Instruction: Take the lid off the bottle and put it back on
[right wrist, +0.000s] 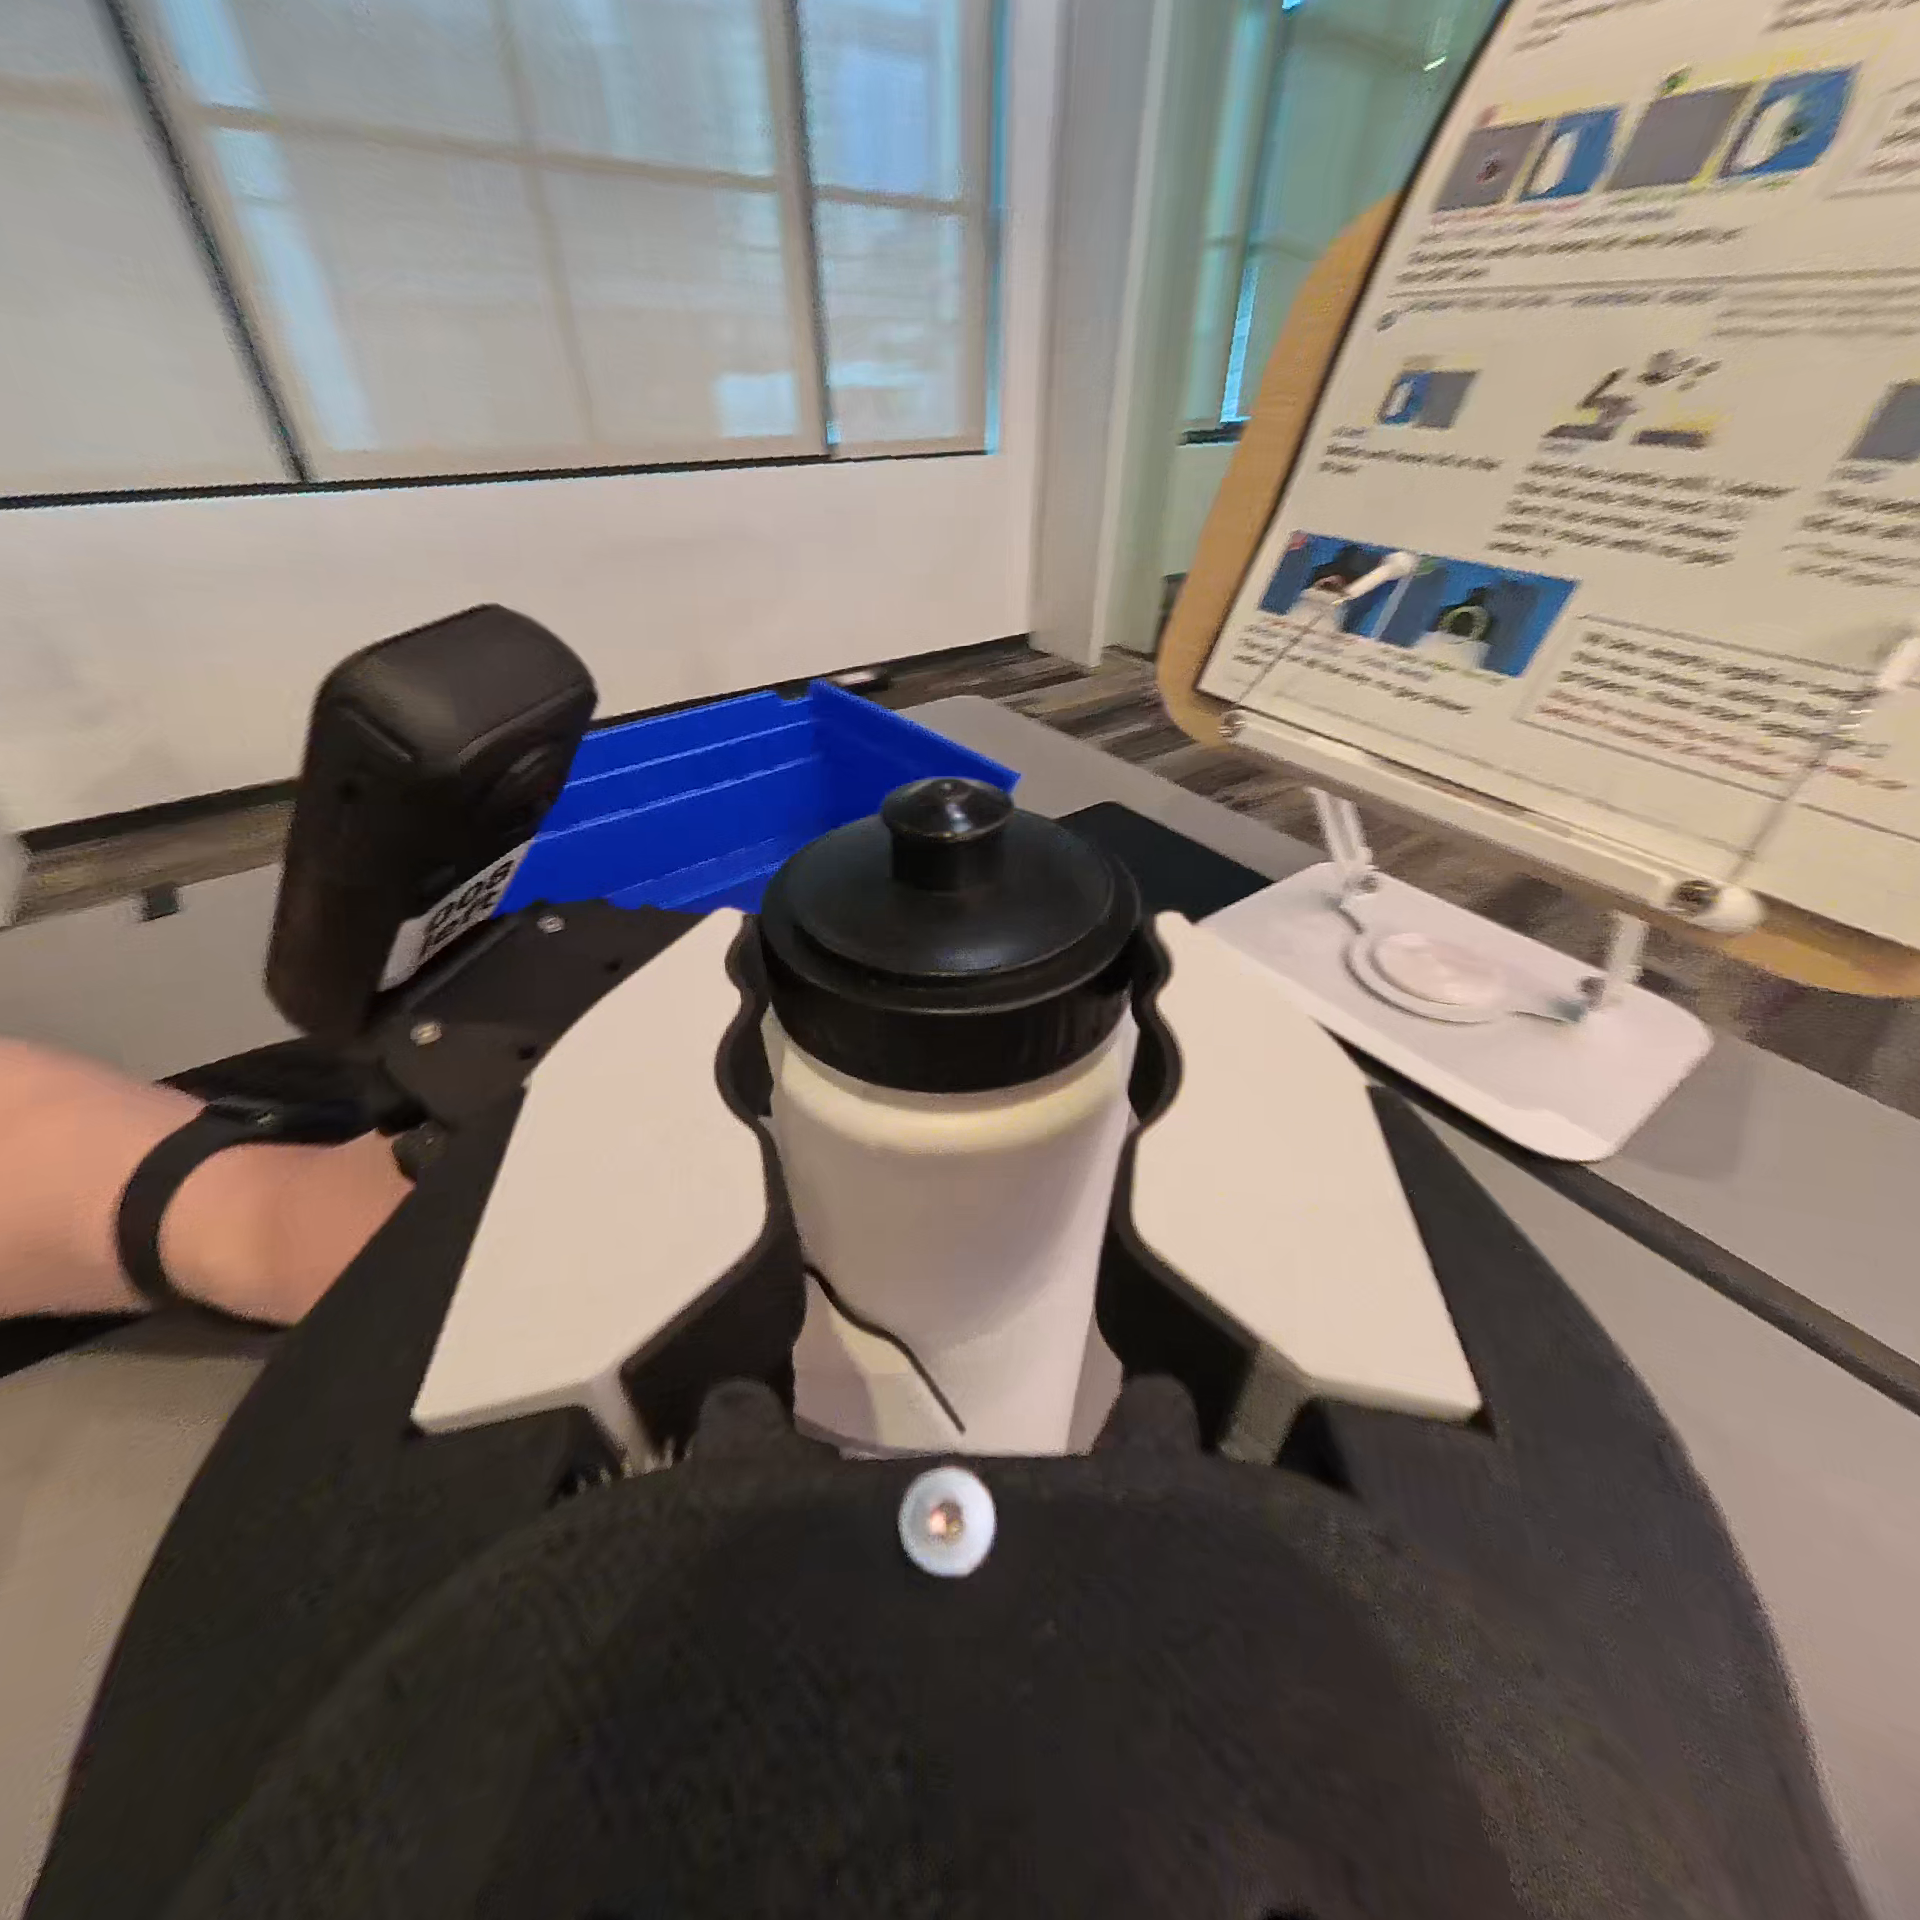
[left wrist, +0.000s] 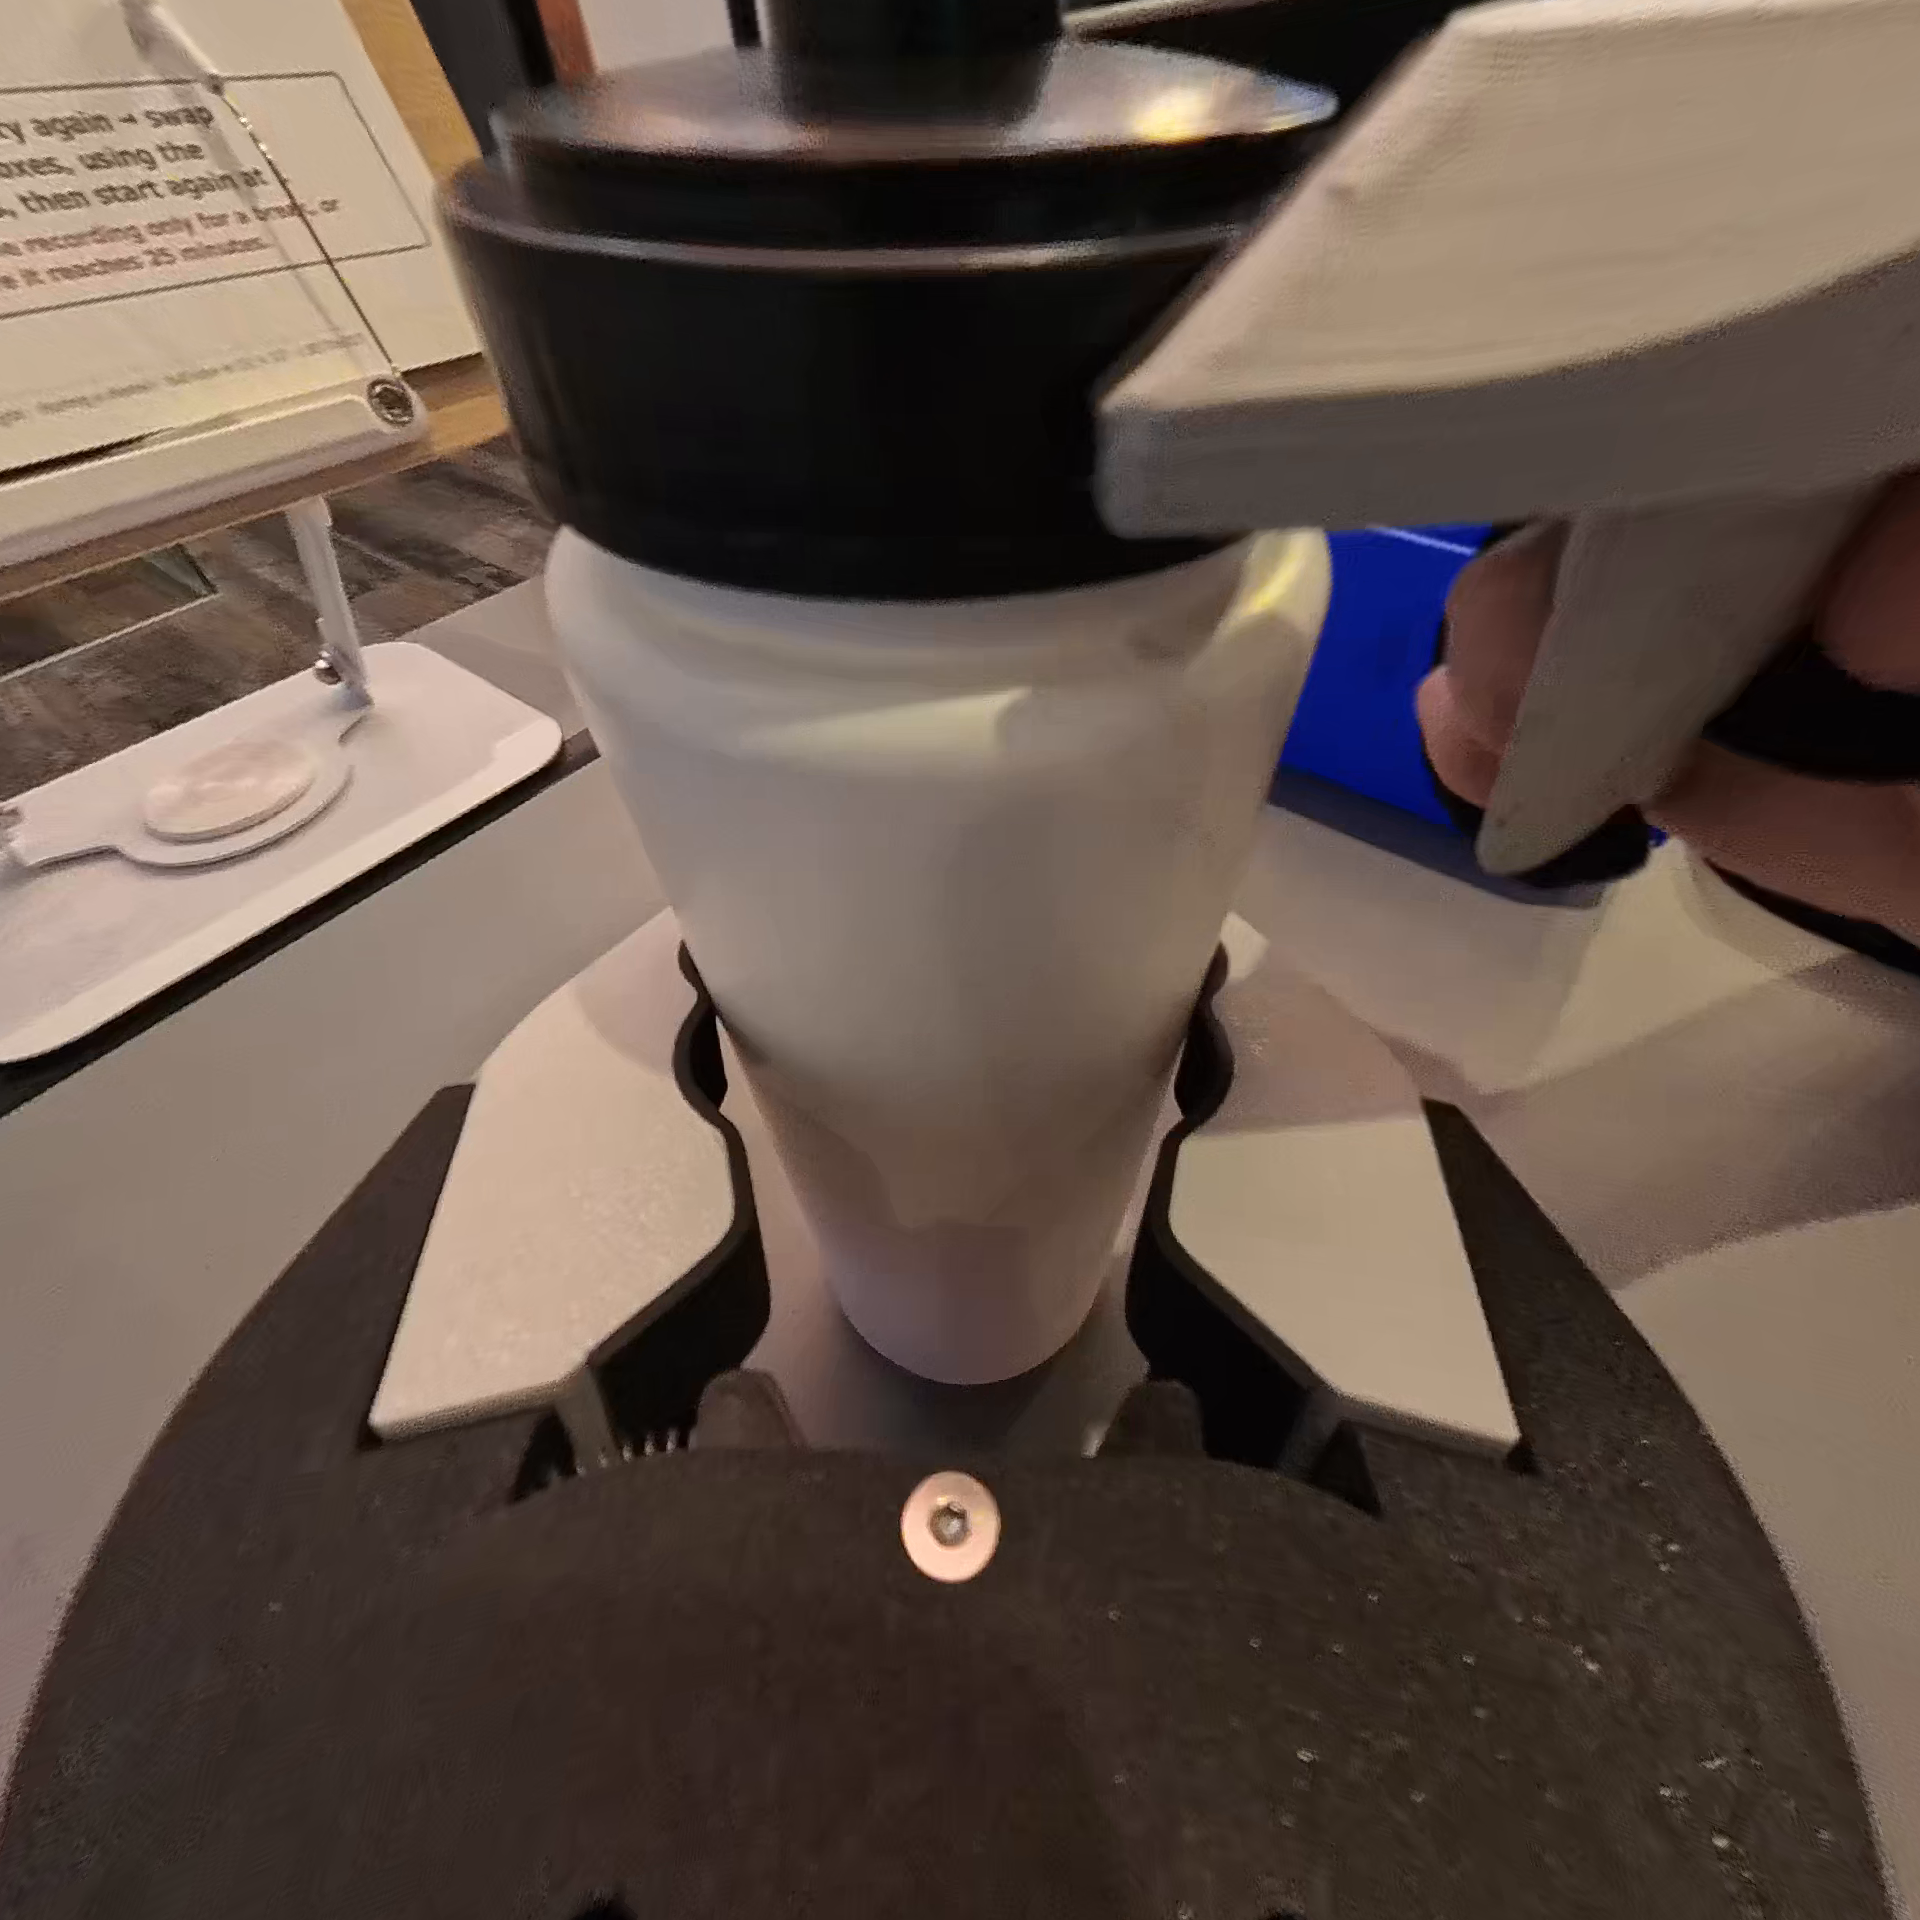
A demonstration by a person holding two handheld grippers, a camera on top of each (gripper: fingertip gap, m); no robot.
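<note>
A white bottle (left wrist: 935, 831) with a black lid (left wrist: 810, 395) stands upright over the grey table. My left gripper (left wrist: 951, 997) is shut on the bottle's body, one black pad on each side. In the right wrist view my right gripper (right wrist: 948, 971) is shut on the black lid (right wrist: 945, 956), which sits on top of the white bottle (right wrist: 945, 1195). The right gripper's white finger (left wrist: 1507, 291) shows against the lid's right side in the left wrist view, with a hand behind it. The left gripper's camera housing (right wrist: 436, 790) and a hand show at the left.
A blue bin (right wrist: 707, 800) lies behind the bottle on the grey table (left wrist: 156, 1247). A white stand base (right wrist: 1455, 1018) carries an instruction board (right wrist: 1610, 468) at the right; it also shows at the left in the left wrist view (left wrist: 260, 810).
</note>
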